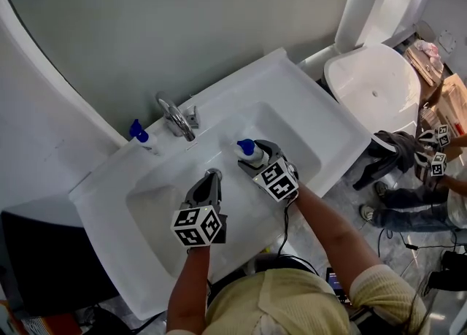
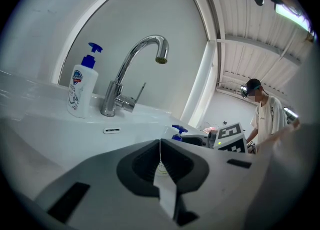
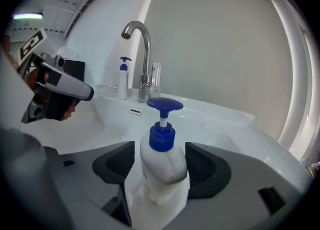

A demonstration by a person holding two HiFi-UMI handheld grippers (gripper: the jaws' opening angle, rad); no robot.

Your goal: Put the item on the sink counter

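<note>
Porcelain dominates the head view: a glossy white sink worktop point(image 1: 292, 82) with a smooth rectangular basin sunk into it, a curved chrome faucet point(image 1: 175, 116) at the back edge, and a white soap dispenser point(image 1: 142, 136) with a blue pump standing on the flat rim to the faucet's left. The pump bottle point(image 1: 250, 151), rounded white plastic with a blue cap, sits over the basin near its back right, not on the rim; whether its base rests on the basin floor cannot be told. The right claw point(image 1: 257, 155) frames it, while the left claw point(image 1: 212, 175) hangs over the middle of the basin, well apart from the bottle. A white toilet point(image 1: 372, 82) with a raised lid stands beyond the worktop's right end. In the left gripper view, the left claw point(image 2: 160, 144) is closed, its matte grey tips meeting in a thin seam, pointing toward the faucet point(image 2: 132, 73) and the printed dispenser point(image 2: 80, 88); an oval overflow slot point(image 2: 111, 130) shows in the basin wall. In the right gripper view, the right claw point(image 3: 160, 159) is spread wide with the pump bottle point(image 3: 162, 166) upright between its ribbed dark pads, a slim gap showing beside the left pad.
</note>
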